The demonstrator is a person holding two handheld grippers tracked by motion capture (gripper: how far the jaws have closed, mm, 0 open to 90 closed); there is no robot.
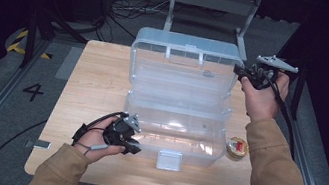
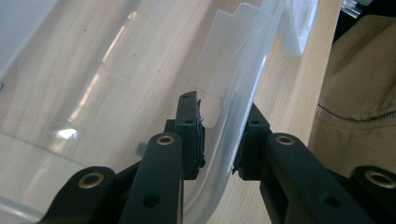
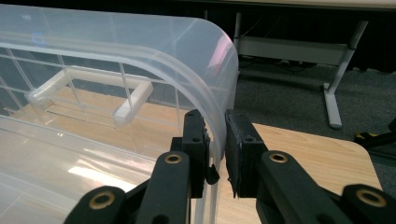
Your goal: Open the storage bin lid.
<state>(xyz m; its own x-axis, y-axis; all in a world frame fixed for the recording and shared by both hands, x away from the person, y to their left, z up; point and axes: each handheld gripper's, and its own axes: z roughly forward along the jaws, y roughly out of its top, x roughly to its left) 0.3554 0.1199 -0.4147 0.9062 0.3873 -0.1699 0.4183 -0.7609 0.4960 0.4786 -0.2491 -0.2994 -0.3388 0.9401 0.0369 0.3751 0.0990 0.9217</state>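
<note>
A clear plastic storage box [image 1: 194, 145] stands open in the middle of the wooden table, its lid [image 1: 181, 72] raised upright at the back. My left gripper [image 1: 135, 148] is at the box's front left corner; in the left gripper view [image 2: 219, 140] one jaw is inside and one outside the box wall [image 2: 233, 93], shut on it. My right gripper [image 1: 238, 70] is up at the lid's top right corner. The right gripper view [image 3: 215, 135] has its jaws shut on the lid's curved edge [image 3: 219, 70].
A small round tin [image 1: 237, 147] with a red mark lies on the table [image 1: 99, 76] just right of the box. A white latch [image 1: 169, 160] hangs at the box's front. The lid's handle [image 3: 88, 86] faces outward. A table frame [image 1: 213, 2] and cables lie on the floor behind.
</note>
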